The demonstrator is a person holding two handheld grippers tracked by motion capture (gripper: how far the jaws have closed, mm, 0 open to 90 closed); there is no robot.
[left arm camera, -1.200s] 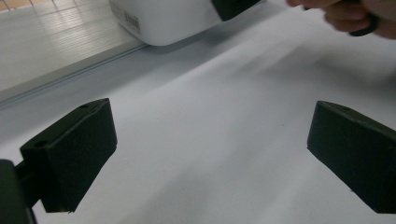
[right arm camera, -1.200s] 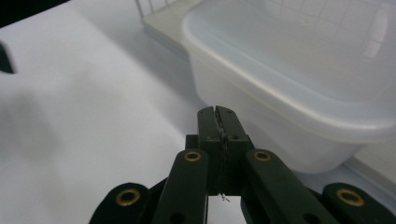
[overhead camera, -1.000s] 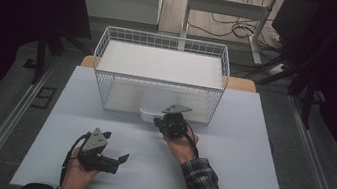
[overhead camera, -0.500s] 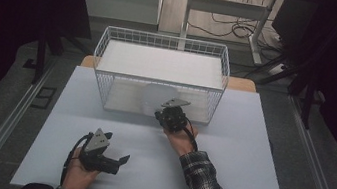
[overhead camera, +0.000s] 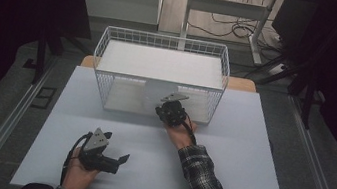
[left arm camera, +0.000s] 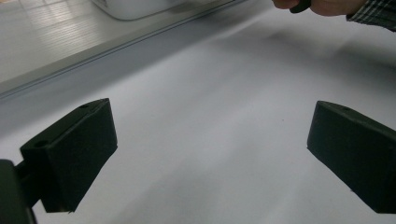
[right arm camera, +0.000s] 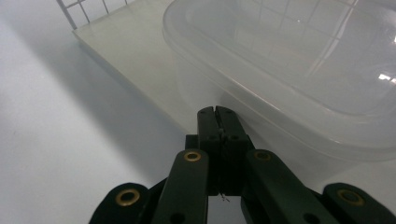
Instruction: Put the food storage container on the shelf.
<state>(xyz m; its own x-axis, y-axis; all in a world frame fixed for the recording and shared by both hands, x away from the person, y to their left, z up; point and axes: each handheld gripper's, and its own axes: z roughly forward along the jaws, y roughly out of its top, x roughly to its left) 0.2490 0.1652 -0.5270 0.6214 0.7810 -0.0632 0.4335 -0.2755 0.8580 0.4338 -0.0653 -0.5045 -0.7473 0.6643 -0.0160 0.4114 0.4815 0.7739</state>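
A clear plastic container (overhead camera: 154,94) (right arm camera: 289,70) stands tipped up against the front of a white wire basket (overhead camera: 165,37) at the middle of the table. My right gripper (overhead camera: 166,109) (right arm camera: 217,112) is shut, jaws pressed together, with its tips against the container's side wall just under the rim. I see nothing pinched between the jaws. Near the front left of the table, my left gripper (overhead camera: 122,160) (left arm camera: 210,158) rests open, pointing right, with only bare table between its jaws.
The white table top (overhead camera: 248,157) stretches around both hands. The basket's base board (right arm camera: 135,42) lies left of the container in the right gripper view. A plaid sleeve (overhead camera: 204,181) crosses the front right. Dark floor, cables and a desk frame (overhead camera: 230,7) lie beyond.
The right gripper has moved toward the basket. The container, which lay low on the table in front of the basket, now stands tipped up against its wire front. The left gripper stayed put.
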